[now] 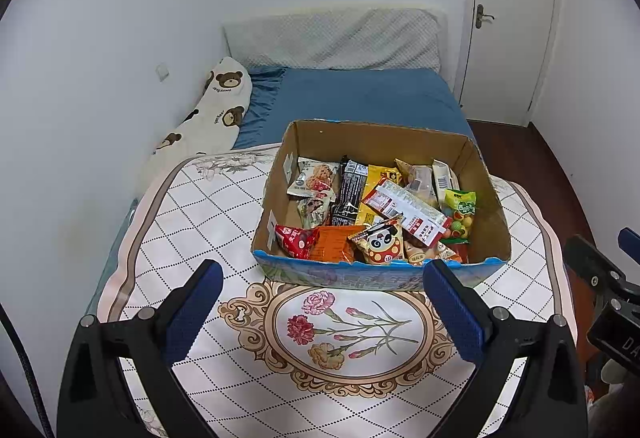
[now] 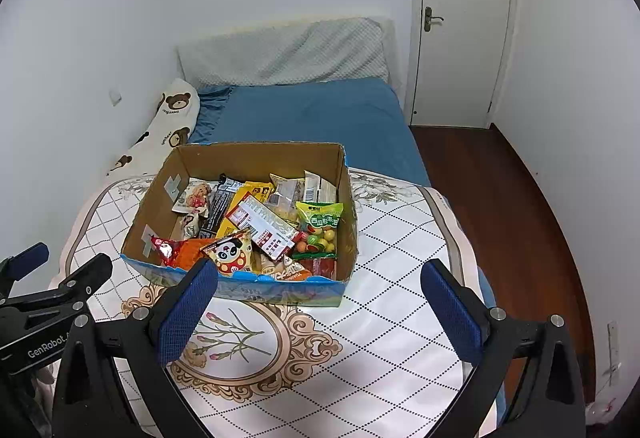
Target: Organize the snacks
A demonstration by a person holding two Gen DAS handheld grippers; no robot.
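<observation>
An open cardboard box [image 1: 372,141] [image 2: 256,153] sits on a floral quilt on the bed. It holds several snack packs: a panda pack [image 1: 380,244] [image 2: 230,254], a red triangular pack [image 1: 296,240] [image 2: 164,248], a green candy bag [image 1: 460,207] [image 2: 320,217], a black bar [image 1: 348,193] and a red-and-white pack [image 1: 408,209] [image 2: 264,224]. My left gripper [image 1: 322,274] is open and empty, just short of the box's near wall. My right gripper [image 2: 318,274] is open and empty, its left finger [image 2: 188,310] in front of the box's near wall.
The quilt [image 1: 224,222] [image 2: 400,238] covers the near part of a blue-sheeted bed [image 1: 360,93]. A bear-print pillow [image 1: 212,113] lies along the left wall. A white door [image 2: 460,21] and wooden floor [image 2: 500,217] are at the right.
</observation>
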